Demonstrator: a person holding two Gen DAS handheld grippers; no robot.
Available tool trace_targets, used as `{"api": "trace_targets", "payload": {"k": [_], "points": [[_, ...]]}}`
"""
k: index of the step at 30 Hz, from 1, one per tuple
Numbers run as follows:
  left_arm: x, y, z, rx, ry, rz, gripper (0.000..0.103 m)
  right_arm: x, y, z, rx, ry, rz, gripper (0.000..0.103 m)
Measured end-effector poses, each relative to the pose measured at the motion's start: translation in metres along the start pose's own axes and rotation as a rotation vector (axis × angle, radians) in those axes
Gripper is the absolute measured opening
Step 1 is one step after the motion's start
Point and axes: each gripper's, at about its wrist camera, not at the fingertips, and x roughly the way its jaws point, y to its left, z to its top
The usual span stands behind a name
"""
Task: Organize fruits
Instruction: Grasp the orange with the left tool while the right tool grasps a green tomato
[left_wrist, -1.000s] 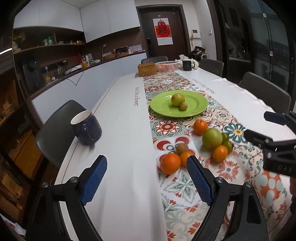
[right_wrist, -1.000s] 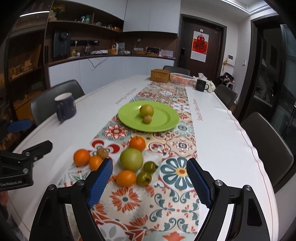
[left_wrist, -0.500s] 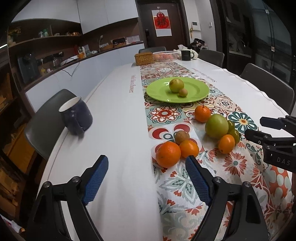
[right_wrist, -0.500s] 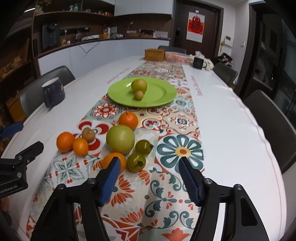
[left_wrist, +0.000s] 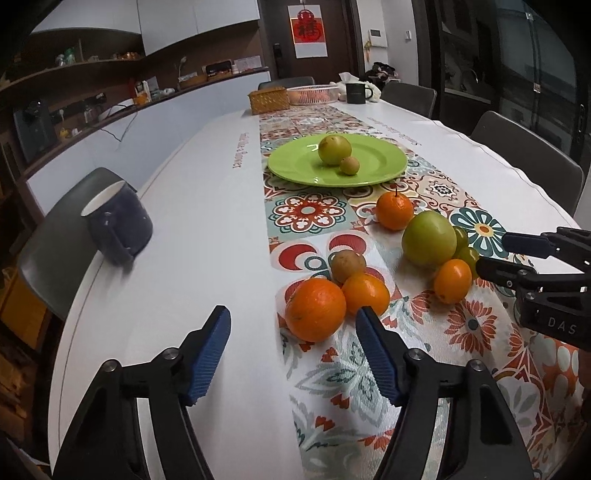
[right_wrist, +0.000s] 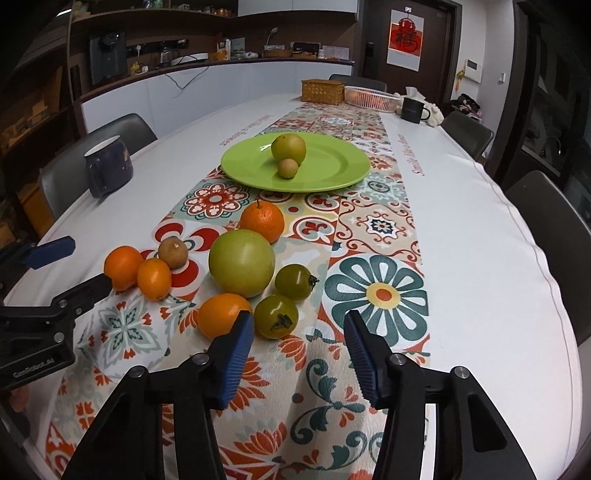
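Both my tongs are spread wide and holding nothing right now. Left gripper (left_wrist: 293, 349) hovers low just short of the big orange (left_wrist: 315, 309), which touches a smaller orange (left_wrist: 365, 294) with a brownish kiwi-looking fruit (left_wrist: 347, 265) right behind. Right gripper (right_wrist: 299, 352) sits just in front of a green tomato (right_wrist: 276, 316), beside another small orange (right_wrist: 222, 314) and the large green apple (right_wrist: 241, 263). Green plate (right_wrist: 332, 173) further up the patterned runner (right_wrist: 373, 225) has a yellow-green fruit (right_wrist: 288, 148) and a small brown one (right_wrist: 287, 168). Navy mug (left_wrist: 117, 222) off to the left.
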Motion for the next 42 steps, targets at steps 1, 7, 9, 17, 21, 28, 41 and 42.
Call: {"api": "trace_targets", "payload": {"k": [1,7,9,17,21,28,41,42], "points": [[0.002,-0.001,0.001,0.001,0.004,-0.003,0.069,0.002,0.000,0.000,0.002,0.006,0.007,0.049],[0.012,-0.003,0.003,0.003,0.024,-0.023,0.062,0.010,-0.001,0.001,0.003,0.024,0.026,0.046],[0.015,-0.004,0.004,0.006,0.027,-0.038,0.056,0.013,-0.002,0.002,0.003,0.029,0.033,0.046],[0.019,-0.003,0.009,0.017,0.024,-0.054,0.052,0.028,-0.004,0.007,0.011,0.064,0.079,0.043],[0.019,-0.003,0.010,0.028,0.025,-0.067,0.046,0.030,0.000,0.007,0.005,0.069,0.091,0.037],[0.016,-0.004,0.008,0.024,0.039,-0.098,0.039,0.027,0.000,0.006,0.002,0.069,0.089,0.031],[0.020,-0.001,0.009,0.040,0.012,-0.120,0.039,0.021,0.006,0.007,-0.013,0.059,0.076,0.031],[0.021,-0.001,0.009,0.037,0.009,-0.121,0.039,0.020,0.006,0.007,-0.015,0.058,0.073,0.031]]}}
